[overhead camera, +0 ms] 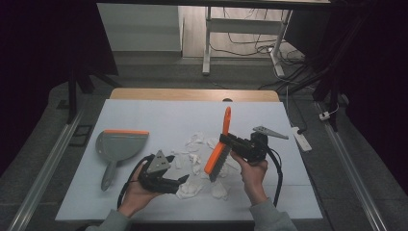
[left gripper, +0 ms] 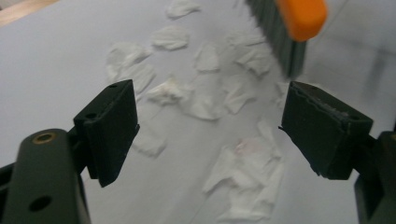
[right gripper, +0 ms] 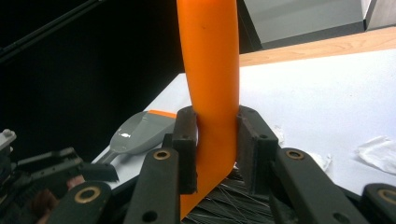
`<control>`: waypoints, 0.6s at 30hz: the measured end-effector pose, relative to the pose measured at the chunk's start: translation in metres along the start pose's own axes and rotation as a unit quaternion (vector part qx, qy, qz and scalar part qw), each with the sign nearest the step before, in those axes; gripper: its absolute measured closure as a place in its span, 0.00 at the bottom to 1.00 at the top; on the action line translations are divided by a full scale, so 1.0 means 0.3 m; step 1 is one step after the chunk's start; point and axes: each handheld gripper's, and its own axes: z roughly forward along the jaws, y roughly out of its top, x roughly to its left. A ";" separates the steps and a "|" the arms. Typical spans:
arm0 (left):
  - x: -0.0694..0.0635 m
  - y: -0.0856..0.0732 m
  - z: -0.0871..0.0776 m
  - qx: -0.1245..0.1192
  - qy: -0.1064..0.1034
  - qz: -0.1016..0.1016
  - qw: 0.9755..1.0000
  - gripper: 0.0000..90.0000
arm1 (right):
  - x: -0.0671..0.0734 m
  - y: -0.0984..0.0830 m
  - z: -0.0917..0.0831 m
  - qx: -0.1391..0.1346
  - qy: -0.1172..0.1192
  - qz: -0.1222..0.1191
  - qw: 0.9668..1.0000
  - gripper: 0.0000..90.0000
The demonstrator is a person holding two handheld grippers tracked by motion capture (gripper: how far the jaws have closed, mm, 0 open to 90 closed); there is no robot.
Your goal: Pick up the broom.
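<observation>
The right gripper (overhead camera: pixel 239 145) clamps the brush (overhead camera: pixel 219 155) (bristles down) over paper scraps (overhead camera: pixel 196 144) ahead to sweep them, while the left gripper (overhead camera: pixel 185 179), jaws apart, sits near the dustpan (overhead camera: pixel 118 146).

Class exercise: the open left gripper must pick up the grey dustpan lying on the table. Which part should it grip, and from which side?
Probably the dustpan's narrow handle, approached from above. It lies flat, pointing toward the person, slim enough for the left gripper's jaws; the pan body looks too broad.
</observation>
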 end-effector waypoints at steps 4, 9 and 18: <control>-0.044 0.033 0.037 -0.002 -0.016 0.016 1.000 0.23 | 0.012 -0.010 0.004 -0.013 -0.002 0.005 1.000 0.78; -0.074 0.058 0.086 -0.005 -0.019 0.020 1.000 0.25 | 0.023 -0.025 0.013 -0.020 -0.003 0.011 1.000 0.78; -0.110 0.077 0.181 -0.003 -0.001 0.020 1.000 0.33 | 0.055 -0.056 0.029 -0.030 -0.011 0.027 0.999 0.78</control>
